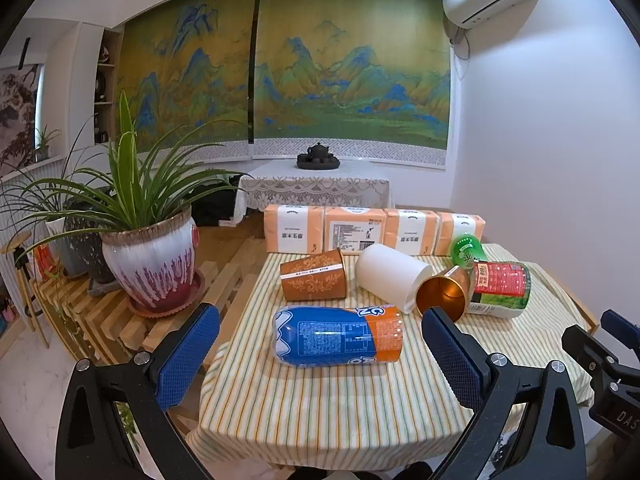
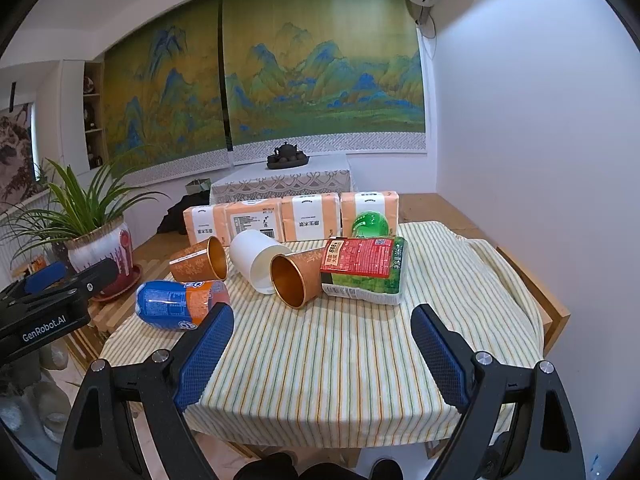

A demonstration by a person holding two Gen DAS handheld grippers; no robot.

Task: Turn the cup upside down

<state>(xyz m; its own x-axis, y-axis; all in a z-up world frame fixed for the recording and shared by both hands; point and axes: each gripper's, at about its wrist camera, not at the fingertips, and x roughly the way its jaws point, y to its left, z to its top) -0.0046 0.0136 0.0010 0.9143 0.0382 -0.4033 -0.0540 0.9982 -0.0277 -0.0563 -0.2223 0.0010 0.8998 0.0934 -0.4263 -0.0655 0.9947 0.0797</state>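
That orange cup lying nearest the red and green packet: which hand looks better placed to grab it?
Probably the right gripper: the orange cup lies almost straight ahead of its open jaws. The left gripper, also open, faces the blue bottle instead.

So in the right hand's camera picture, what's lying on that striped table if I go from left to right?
Blue and orange bottle → left orange paper cup → white cup → right orange paper cup → red and green packet. All the cups lie on their sides.
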